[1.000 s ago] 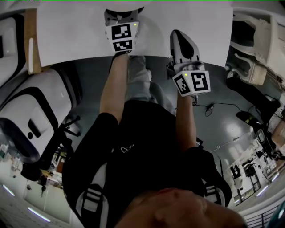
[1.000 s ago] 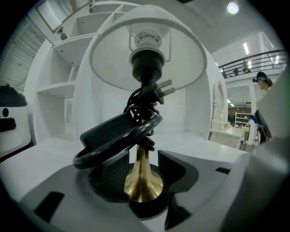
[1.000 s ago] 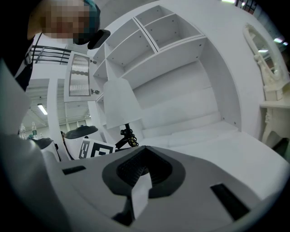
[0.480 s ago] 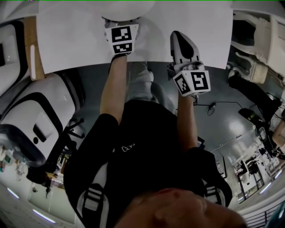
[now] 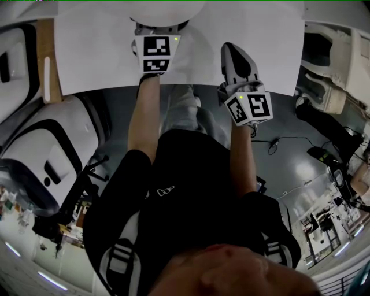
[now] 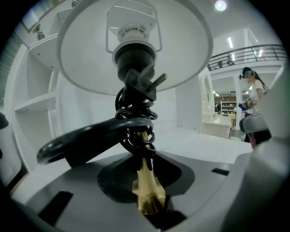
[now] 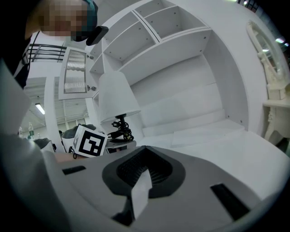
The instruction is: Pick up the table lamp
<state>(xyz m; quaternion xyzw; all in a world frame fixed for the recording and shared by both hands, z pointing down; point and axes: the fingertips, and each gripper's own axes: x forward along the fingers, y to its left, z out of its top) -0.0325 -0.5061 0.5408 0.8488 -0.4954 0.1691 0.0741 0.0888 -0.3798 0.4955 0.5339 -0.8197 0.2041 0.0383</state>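
The table lamp (image 6: 136,50) has a white shade, a black socket and a black cord (image 6: 136,118) coiled round its brass stem (image 6: 146,181). That stem runs down between the jaws of my left gripper (image 6: 147,201), which are closing on it. In the head view the left gripper (image 5: 156,32) reaches under the shade (image 5: 167,10) at the table's far side. From the right gripper view the lamp (image 7: 117,97) stands above the left gripper's marker cube (image 7: 92,141). My right gripper (image 5: 230,47) hovers over the table to the right, jaws drawn to one tip, holding nothing.
A white table (image 5: 92,46) fills the top of the head view, its near edge just past my hands. White shelving (image 7: 172,41) rises behind the table. Another person (image 6: 252,86) stands far off to the right. White and black furniture (image 5: 40,150) stands on the floor at left.
My left gripper has slid further in over the table and under the lamp, and the shade now shows larger at the top edge. The right gripper has barely shifted.
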